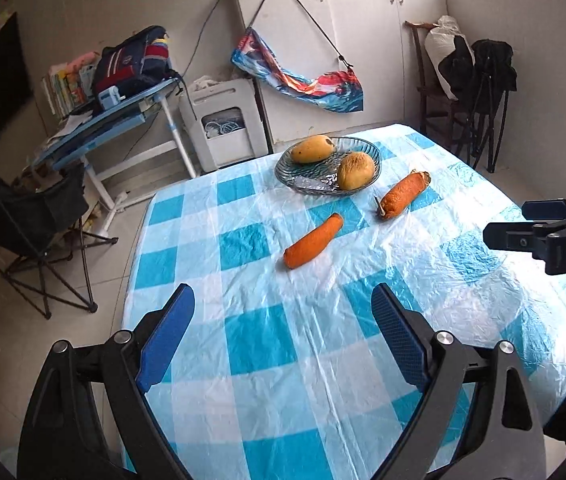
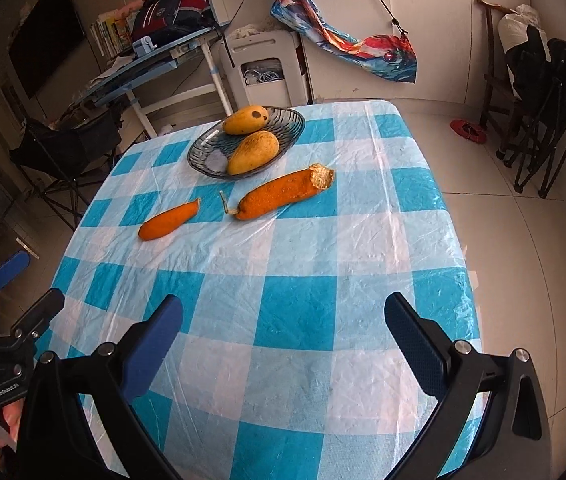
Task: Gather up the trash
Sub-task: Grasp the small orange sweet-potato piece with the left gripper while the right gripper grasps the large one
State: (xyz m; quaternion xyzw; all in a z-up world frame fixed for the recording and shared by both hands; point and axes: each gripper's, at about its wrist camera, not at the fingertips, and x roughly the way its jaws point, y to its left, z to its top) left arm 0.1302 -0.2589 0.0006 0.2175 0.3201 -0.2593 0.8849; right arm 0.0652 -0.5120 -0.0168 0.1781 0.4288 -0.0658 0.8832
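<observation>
Near half of tablecloth [image 2: 283,280] left bare, open to passage. Far half obstructed by two orange pieces [image 2: 169,220] [image 2: 283,194] and glass dish [image 2: 203,152].

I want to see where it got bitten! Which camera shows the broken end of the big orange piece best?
The right wrist view: the big orange piece lies side-on there, its ragged pale end open to the camera. In the left wrist view the same piece looks smaller, its broken end turned away so only a thin edge shows.

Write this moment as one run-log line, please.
left claw: open, empty | right claw: open, empty | two orange pieces: on tablecloth | glass dish: two mangoes
</observation>
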